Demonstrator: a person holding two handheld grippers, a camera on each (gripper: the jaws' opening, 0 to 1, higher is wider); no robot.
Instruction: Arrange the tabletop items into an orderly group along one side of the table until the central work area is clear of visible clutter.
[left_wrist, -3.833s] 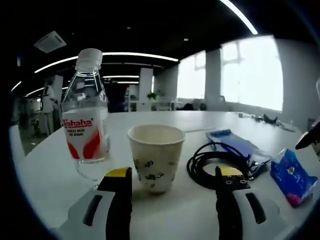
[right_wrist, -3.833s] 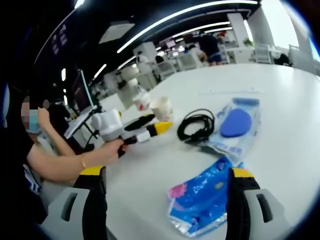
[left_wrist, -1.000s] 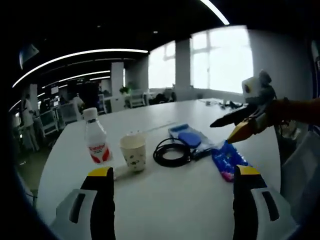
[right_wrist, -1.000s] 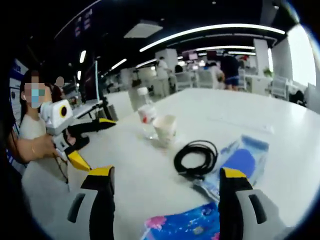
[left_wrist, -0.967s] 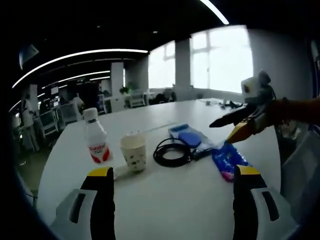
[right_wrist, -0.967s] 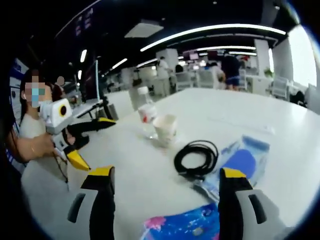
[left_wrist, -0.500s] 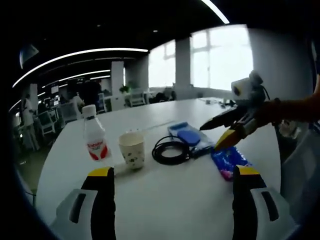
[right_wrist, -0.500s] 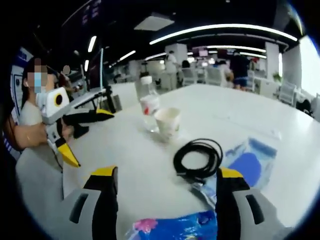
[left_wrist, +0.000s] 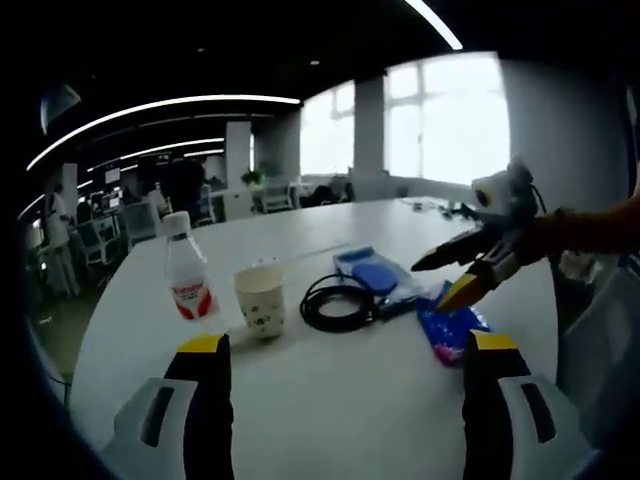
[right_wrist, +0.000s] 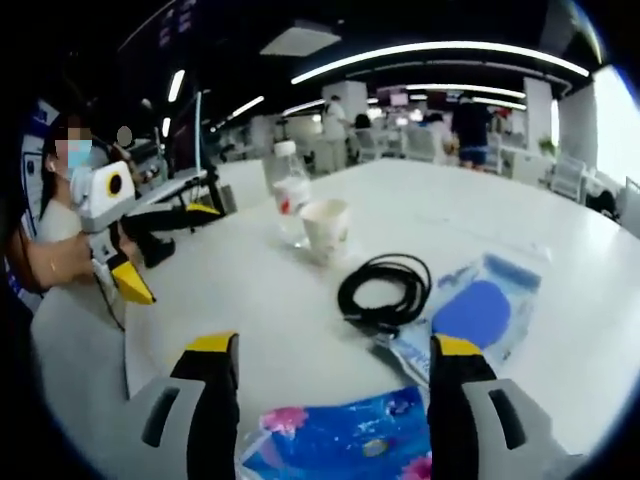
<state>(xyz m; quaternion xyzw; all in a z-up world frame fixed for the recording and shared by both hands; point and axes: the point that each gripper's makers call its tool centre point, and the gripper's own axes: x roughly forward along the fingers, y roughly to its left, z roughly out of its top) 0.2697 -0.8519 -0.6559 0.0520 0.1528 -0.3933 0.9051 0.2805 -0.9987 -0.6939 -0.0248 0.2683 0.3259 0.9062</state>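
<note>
Pulled back from the cup since the earliest frame, left gripper (left_wrist: 340, 375) now well clear of everything, jaws spread wide, holding nothing. Right gripper (right_wrist: 325, 395) likewise spread and empty, lowered over the blue snack packet (right_wrist: 335, 440), which lies between its jaws; seen from the left gripper view as right gripper (left_wrist: 460, 275) tilted down just above that packet (left_wrist: 448, 325). Reads as lining up a pick, not yet closed. Large white table (left_wrist: 330, 410) carrying all items in a loose row across its middle. Taking the coiled black cable (left_wrist: 335, 303) as landmark: blue mouse in clear bag (left_wrist: 372, 275) touching the cable on the window side, partly under it; snack packet just beyond that bag, nearest the person's side; paper cup (left_wrist: 260, 300) near the cable on the opposite side; water bottle (left_wrist: 185, 270) just beside the cup, farther from the cable. Bottle and cup upright and paired already, probably a seed for the tidy group; cable, bag and packet sprawled flat, still central clutter. Packet soft and crinkly by look, likely needing an edge pinch.
</note>
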